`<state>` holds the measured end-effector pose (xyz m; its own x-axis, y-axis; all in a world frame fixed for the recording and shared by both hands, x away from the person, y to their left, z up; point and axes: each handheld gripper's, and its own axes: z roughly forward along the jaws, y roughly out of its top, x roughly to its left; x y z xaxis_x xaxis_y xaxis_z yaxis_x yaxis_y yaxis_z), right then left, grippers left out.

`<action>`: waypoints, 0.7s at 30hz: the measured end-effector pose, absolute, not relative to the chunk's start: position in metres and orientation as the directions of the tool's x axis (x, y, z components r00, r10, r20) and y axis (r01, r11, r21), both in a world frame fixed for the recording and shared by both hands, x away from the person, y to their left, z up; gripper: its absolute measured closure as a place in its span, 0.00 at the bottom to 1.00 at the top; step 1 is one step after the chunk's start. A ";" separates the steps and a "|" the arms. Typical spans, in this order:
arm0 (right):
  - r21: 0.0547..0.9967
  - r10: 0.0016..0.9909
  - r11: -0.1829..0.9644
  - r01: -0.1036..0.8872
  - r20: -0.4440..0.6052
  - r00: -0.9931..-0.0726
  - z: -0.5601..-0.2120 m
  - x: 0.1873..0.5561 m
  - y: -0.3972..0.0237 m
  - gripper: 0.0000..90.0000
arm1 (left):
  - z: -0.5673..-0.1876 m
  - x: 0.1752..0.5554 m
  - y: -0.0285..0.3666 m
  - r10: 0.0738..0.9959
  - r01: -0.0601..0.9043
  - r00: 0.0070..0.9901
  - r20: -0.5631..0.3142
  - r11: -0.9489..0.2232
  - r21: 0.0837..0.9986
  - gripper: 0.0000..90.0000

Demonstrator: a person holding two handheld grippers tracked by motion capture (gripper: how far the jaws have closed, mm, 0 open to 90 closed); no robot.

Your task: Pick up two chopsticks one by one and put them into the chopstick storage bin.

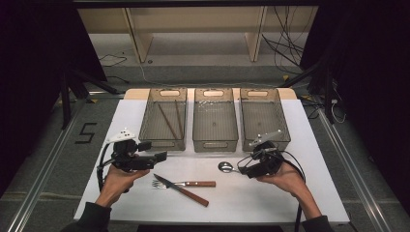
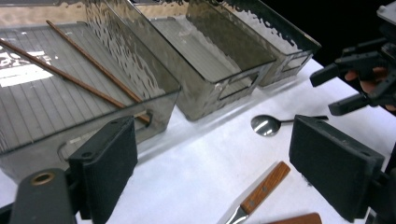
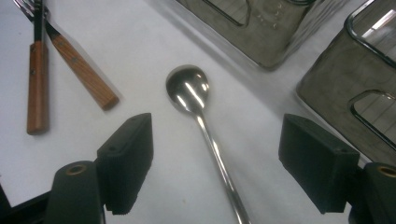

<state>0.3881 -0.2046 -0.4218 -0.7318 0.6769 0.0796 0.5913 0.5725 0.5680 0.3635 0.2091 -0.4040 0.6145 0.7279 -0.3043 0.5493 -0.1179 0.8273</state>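
High view looks down; both close gripper views share the spoon point(image 3: 189, 91).

Left tool point(image 1: 162, 155): held low in the left hand point(image 1: 118, 176), jaws wide apart, pointing right.
Right tool point(image 1: 241, 167): held in the right hand point(image 1: 283, 178), jaws wide apart, pointing left.

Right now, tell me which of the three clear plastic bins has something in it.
The left clear plastic bin: two brown wooden chopsticks lie inside. The middle bin and right bin hold nothing.
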 end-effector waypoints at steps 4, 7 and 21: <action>0.553 0.673 0.586 0.593 0.076 -0.736 -0.425 0.392 -0.204 0.30 | -0.411 0.358 0.209 0.729 0.540 0.619 -0.292 -0.126 0.832 0.17; 0.535 0.672 0.600 0.594 0.065 -0.737 -0.428 0.394 -0.203 0.31 | -0.415 0.353 0.209 0.735 0.527 0.619 -0.277 -0.128 0.840 0.17; 0.464 0.665 0.652 0.600 0.031 -0.747 -0.435 0.397 -0.196 0.33 | -0.432 0.330 0.212 0.737 0.466 0.640 -0.217 -0.148 0.872 0.16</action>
<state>0.3970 -0.1957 -0.4349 -0.7467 0.6645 0.0308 0.5996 0.6522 0.4638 0.3297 0.2122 -0.4319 0.6400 0.7372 -0.2167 0.4657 -0.1479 0.8725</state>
